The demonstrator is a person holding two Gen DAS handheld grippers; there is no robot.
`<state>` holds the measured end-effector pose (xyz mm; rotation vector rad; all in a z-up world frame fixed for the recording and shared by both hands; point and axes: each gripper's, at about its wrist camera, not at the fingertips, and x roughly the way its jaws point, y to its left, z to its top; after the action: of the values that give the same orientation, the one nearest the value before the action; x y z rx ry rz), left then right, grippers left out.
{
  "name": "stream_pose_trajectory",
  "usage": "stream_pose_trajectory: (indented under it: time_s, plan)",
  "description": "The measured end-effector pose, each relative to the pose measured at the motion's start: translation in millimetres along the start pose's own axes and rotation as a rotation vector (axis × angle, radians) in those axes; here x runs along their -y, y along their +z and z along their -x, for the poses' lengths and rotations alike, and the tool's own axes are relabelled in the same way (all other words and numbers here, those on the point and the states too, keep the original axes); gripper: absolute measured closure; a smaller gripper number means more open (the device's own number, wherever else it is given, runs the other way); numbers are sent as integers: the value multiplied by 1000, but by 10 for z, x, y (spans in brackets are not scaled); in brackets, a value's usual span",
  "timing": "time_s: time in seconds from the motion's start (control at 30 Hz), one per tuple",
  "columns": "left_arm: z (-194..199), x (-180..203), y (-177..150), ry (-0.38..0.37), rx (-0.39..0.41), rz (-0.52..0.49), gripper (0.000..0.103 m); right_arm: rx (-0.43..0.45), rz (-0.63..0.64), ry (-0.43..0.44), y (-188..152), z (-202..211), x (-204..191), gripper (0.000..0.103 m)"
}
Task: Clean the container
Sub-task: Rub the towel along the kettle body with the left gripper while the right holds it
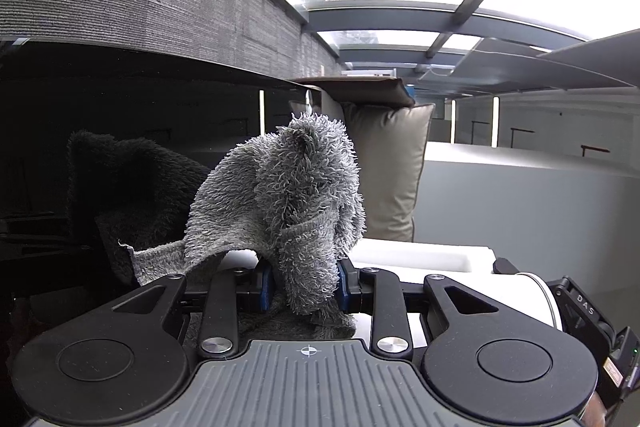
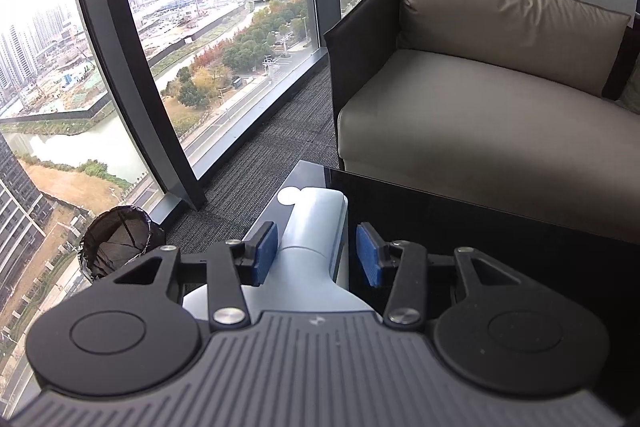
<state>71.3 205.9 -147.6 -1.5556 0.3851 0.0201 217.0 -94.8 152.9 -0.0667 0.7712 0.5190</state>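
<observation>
My left gripper [image 1: 306, 287] is clenched on the grey cloth [image 1: 288, 187], while my right gripper [image 2: 316, 253] stands released astride the pale container [image 2: 316, 227] on the black table [image 2: 480, 219] — its long axis running straight ahead between the pads — so the right is nearer.

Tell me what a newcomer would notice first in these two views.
In the left wrist view, a shaggy grey cloth fills the middle, pinched in the left tongs. In the right wrist view, the right tongs stand open around a pale blue-grey container lying at the edge of a glossy black table. Beyond it are a beige armchair and tall windows over a city.
</observation>
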Motion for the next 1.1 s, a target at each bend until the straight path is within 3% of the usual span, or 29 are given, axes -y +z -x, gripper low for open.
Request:
stream_pose_trajectory:
  time_s: [0.33, 0.73, 1.1]
  plan:
    - [-17, 131, -24, -104, -13, -38, 77, 13, 27, 4, -35, 0, -10, 64]
    - [26, 217, -45, -212, -10, -45, 77, 5, 117, 90, -39, 0, -244, 67]
    - [15, 199, -8, -354, -78, -6, 77, 6, 158, 104, -76, 27, -407, 68]
